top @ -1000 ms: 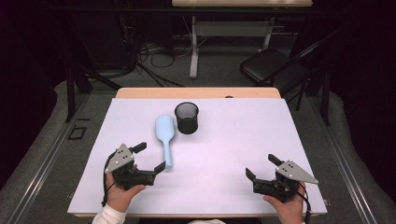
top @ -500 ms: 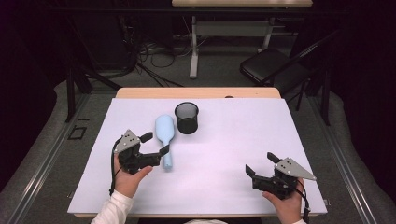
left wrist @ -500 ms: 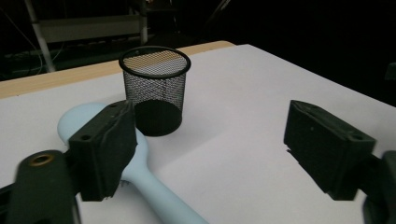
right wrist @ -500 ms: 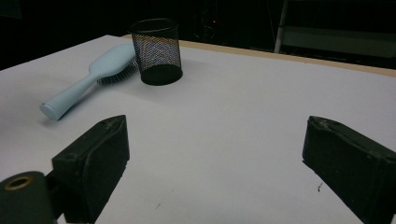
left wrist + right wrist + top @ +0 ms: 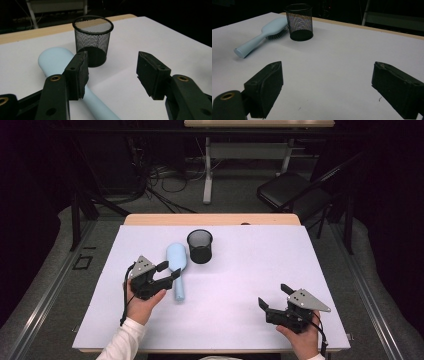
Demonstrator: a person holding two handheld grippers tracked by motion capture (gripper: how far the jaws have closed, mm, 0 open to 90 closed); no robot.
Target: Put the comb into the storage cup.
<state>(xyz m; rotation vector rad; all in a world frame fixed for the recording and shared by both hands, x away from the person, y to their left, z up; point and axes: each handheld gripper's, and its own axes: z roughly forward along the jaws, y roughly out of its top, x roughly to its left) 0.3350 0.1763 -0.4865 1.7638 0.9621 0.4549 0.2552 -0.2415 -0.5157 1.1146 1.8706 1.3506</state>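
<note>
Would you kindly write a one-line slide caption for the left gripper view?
Left gripper, jaws apart and just closing, beside the pale blue hairbrush lying before a black mesh cup.

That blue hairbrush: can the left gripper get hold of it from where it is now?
Probably yes. The left gripper sits right at the hairbrush handle, its jaws just closing, handle beside one jaw, not yet pinched. The mesh cup stands clear.

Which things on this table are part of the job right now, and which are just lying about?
In the job:
- light blue hairbrush
- left tongs, jaws closing beside its handle

Lying about:
- black mesh cup
- right tongs, open over bare table
- folding chair behind
</note>
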